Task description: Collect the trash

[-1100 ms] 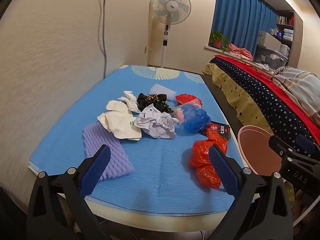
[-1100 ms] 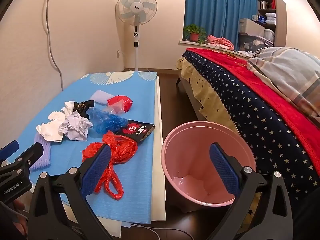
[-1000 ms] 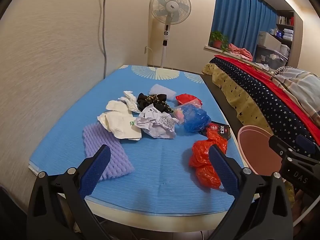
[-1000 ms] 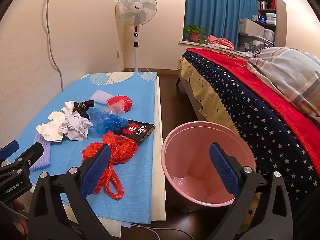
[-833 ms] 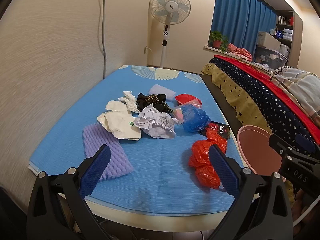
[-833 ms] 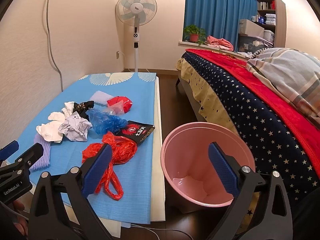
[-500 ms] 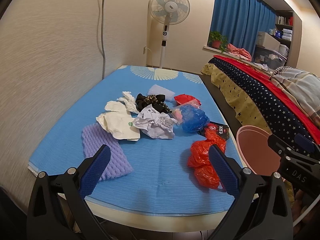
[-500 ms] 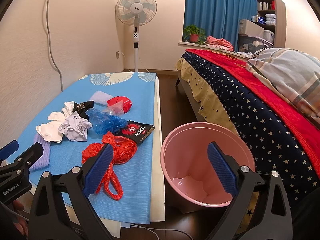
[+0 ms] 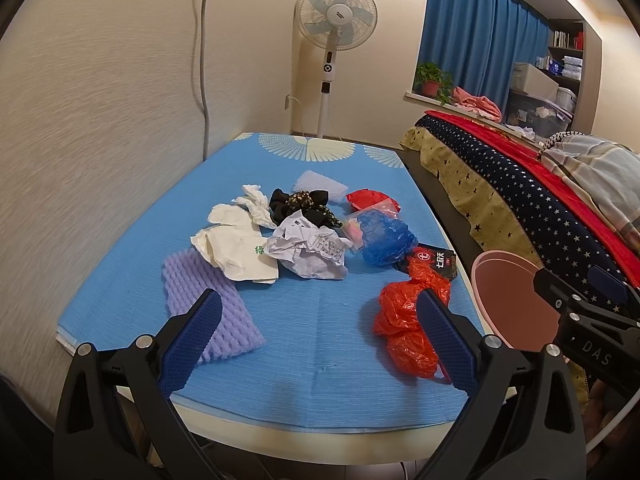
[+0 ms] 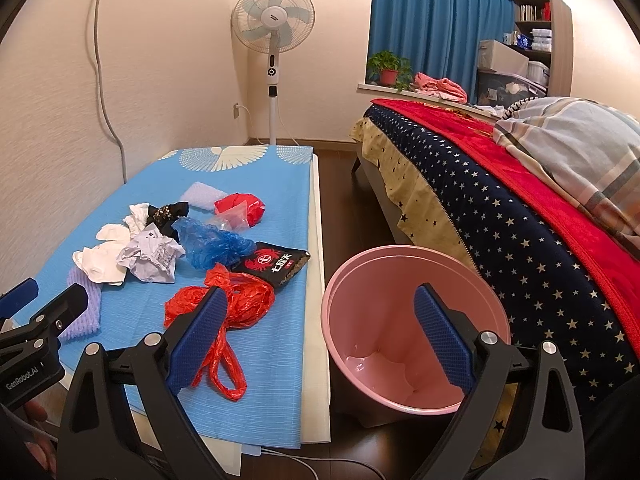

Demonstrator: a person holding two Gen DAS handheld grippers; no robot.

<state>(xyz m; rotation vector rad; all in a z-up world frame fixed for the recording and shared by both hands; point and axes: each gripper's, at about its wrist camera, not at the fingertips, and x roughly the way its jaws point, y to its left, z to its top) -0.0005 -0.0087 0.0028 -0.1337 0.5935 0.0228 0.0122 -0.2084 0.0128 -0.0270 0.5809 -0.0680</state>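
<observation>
Trash lies on a table with a blue cloth (image 9: 304,340): a red plastic bag (image 9: 404,320) (image 10: 236,300), a black snack packet (image 10: 276,266), a blue plastic bag (image 9: 386,238), crumpled white paper (image 9: 308,250), white tissues (image 9: 236,248), a purple foam net (image 9: 204,308), black fabric (image 9: 304,204) and a red wrapper (image 10: 240,206). A pink bin (image 10: 404,320) stands on the floor right of the table. My left gripper (image 9: 318,338) is open above the table's near edge. My right gripper (image 10: 320,328) is open, between the red bag and the bin.
A bed (image 10: 500,216) with a starry cover runs along the right, close behind the bin. A standing fan (image 10: 273,24) is at the far end of the table. A wall (image 9: 100,120) borders the table's left side. Dark floor (image 10: 344,208) separates table and bed.
Both grippers have drifted very slightly; the right wrist view shifted a little. Nothing on the table has moved, and both stay open.
</observation>
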